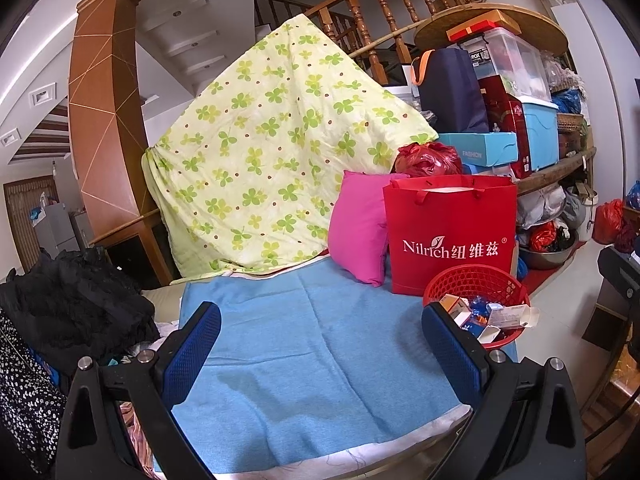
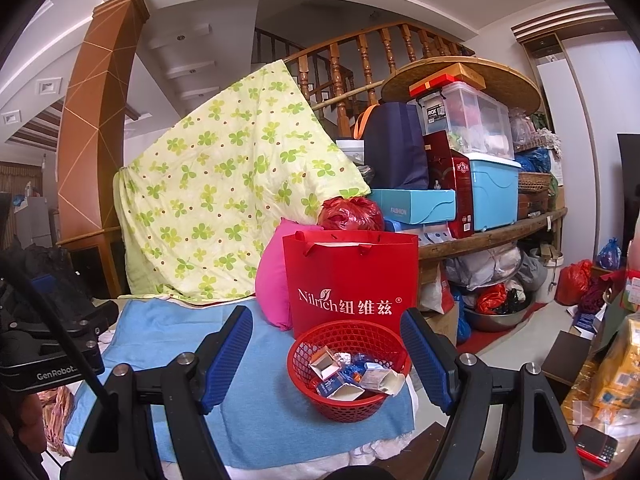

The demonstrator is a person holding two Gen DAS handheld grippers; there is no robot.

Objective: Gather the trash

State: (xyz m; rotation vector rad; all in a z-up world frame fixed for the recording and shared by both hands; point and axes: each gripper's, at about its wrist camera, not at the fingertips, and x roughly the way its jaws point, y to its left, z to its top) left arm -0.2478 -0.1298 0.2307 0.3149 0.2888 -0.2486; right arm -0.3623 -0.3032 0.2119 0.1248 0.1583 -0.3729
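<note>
Cluttered storage room, blue towel (image 2: 256, 412) spread across the work surface, both hand-held grippers empty.

Seen from the right wrist, a red basket (image 2: 349, 368) filled with trash (image 2: 352, 374), crumpled small boxes and wrappers, sits on the towel at about 1 o'clock from the right hand-held gripper (image 2: 326, 342), whose blue-padded jaws stand wide with nothing pressed between them. Just behind the basket, at 12 o'clock, a red paper bag (image 2: 352, 280) stands upright, a pink pillow (image 2: 272, 280) touching its left side. From the left wrist, the left hand-held gripper (image 1: 320, 314) is also spread wide over bare towel, the basket at its 3 o'clock beside the right finger. A clover-print quilt (image 1: 264, 152) hangs behind.
</note>
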